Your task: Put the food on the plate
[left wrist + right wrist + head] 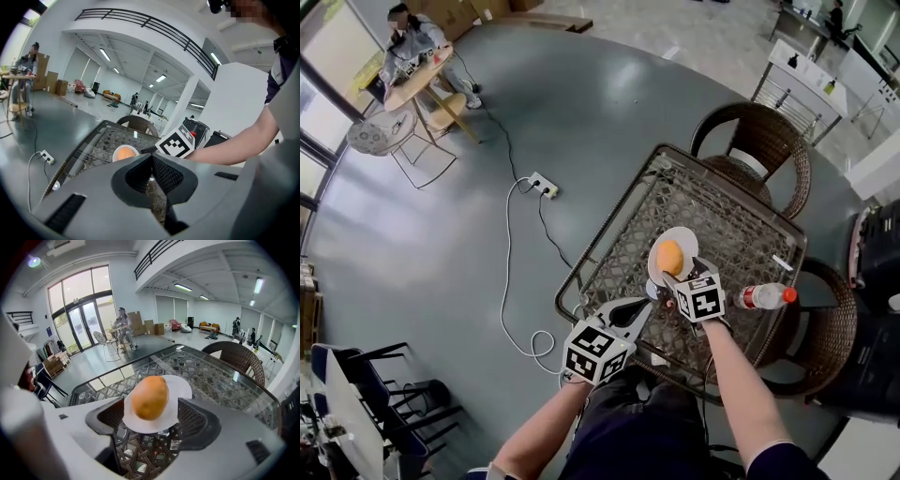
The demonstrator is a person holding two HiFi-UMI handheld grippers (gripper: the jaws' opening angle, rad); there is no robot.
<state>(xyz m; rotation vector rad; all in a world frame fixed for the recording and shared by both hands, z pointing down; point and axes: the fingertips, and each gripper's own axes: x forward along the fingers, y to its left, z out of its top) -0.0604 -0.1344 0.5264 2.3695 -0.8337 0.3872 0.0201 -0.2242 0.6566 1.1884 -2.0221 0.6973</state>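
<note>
Food (pixel 670 256), an orange-brown oval piece, is seen in the head view lying on the white plate (pixel 684 241), which is set on the glass-topped wicker table (pixel 741 234), towards its near side. The right gripper (pixel 667 286) is held at the near rim of the plate, and the left gripper (pixel 642 306) is held just to its left, over the near part of the table. A bottle (pixel 764 296) with a red cap is laid on the table further right.

In the left gripper view, the jaws of the left gripper (pixel 151 161) are pressed together with nothing between them; the plate (pixel 126 146) with the food (pixel 124 153) is seen beyond, to the left.

In the right gripper view, the jaws of the right gripper (pixel 151 416) are spread apart and nothing is clasped; the food (pixel 150 397) is seen on the plate (pixel 180 387), just beyond the jaws and untouched by them
</note>
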